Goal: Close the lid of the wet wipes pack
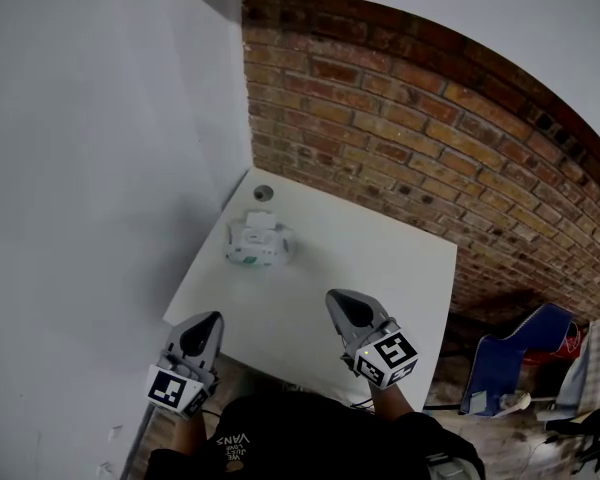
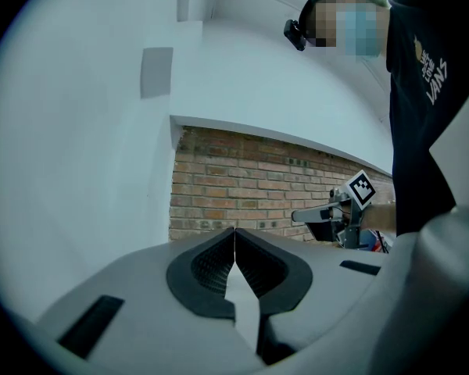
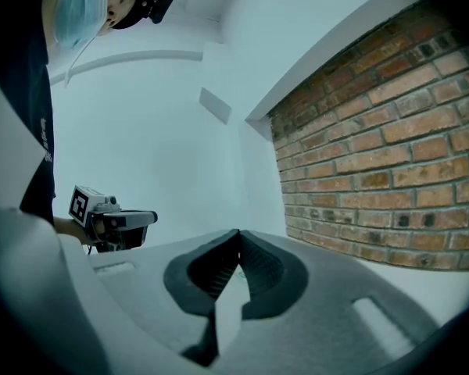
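The wet wipes pack point(image 1: 255, 242), white with green print, lies on the white table point(image 1: 380, 278) near its far left corner. A white flap seems to stand up at its far side, but it is too small to be sure. My left gripper point(image 1: 209, 319) hovers at the table's near left corner, well short of the pack, its jaws shut and empty point(image 2: 234, 231). My right gripper point(image 1: 342, 301) is over the near middle of the table, right of the pack, also shut with nothing in it point(image 3: 238, 233). Each gripper view shows the other gripper point(image 2: 336, 213) point(image 3: 113, 221); neither shows the pack.
A round grey cable hole point(image 1: 263, 192) sits in the table's far corner behind the pack. A white wall point(image 1: 100, 168) runs along the left, a brick wall point(image 1: 420, 128) along the back. A blue chair point(image 1: 520, 360) and clutter stand on the floor at the right.
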The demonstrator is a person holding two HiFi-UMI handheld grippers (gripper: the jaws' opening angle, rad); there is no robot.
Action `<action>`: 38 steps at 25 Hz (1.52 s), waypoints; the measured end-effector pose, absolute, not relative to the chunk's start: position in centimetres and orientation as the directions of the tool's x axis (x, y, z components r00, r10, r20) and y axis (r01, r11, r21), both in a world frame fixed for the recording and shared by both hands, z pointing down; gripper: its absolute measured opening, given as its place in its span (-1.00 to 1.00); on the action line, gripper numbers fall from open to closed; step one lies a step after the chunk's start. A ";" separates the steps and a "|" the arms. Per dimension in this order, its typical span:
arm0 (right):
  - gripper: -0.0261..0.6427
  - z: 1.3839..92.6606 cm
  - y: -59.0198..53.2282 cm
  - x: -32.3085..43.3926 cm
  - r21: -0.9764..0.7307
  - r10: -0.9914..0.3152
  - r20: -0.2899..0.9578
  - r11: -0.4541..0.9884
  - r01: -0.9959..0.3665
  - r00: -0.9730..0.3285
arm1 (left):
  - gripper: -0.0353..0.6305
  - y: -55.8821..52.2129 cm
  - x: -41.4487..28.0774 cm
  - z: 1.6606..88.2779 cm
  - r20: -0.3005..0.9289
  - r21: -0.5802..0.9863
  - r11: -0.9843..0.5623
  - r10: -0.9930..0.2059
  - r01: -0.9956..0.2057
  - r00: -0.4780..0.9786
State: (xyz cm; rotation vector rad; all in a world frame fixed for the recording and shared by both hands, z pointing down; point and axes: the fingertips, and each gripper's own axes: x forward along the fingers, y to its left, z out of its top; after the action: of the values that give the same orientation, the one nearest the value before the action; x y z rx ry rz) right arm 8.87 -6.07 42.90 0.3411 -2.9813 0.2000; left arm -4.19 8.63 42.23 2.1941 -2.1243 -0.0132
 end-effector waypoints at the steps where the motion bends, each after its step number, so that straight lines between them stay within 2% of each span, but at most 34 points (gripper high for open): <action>1: -0.93 43.0 -6.3 8.8 -0.120 -0.215 0.148 0.965 -0.233 -0.965 | -0.90 8.4 -4.2 42.5 0.075 0.078 -0.026 -0.997 -0.997 0.032; 8: -0.93 43.8 -6.9 6.6 -0.142 -0.233 0.161 0.956 -0.256 -0.959 | -0.90 6.0 -6.5 43.0 0.097 0.104 -0.063 -0.993 -0.993 0.073; 13: -0.93 43.8 -7.9 3.9 -0.148 -0.290 0.169 0.938 -0.315 -0.942 | -0.90 3.6 -9.9 42.2 -0.004 0.066 -0.169 -0.986 -0.983 0.169; 18: -0.93 43.6 -8.9 1.5 -0.150 -0.359 0.166 0.911 -0.384 -0.918 | -0.90 2.1 -12.9 43.3 0.125 0.117 -0.198 -0.969 -0.973 0.212; 29: -0.93 44.2 -10.1 -3.1 -0.141 -0.470 0.173 0.858 -0.494 -0.865 | -0.90 -1.5 -19.3 44.1 0.106 0.099 -0.323 -0.937 -0.941 0.333; 35: -0.93 45.4 -10.8 -4.3 -0.153 -0.519 0.186 0.823 -0.547 -0.834 | -0.90 -4.0 -20.1 45.5 0.161 0.132 -0.388 -0.899 -0.912 0.406; 38: -0.93 45.7 -11.3 -4.6 -0.160 -0.544 0.184 0.805 -0.571 -0.818 | -0.90 -5.1 -21.0 46.9 0.159 0.099 -0.426 -0.886 -0.900 0.436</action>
State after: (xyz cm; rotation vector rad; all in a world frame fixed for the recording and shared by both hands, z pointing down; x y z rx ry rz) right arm -4.63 -11.26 45.72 0.8885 -2.8612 0.3160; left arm -21.03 -5.14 46.94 2.5153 -1.5786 0.1238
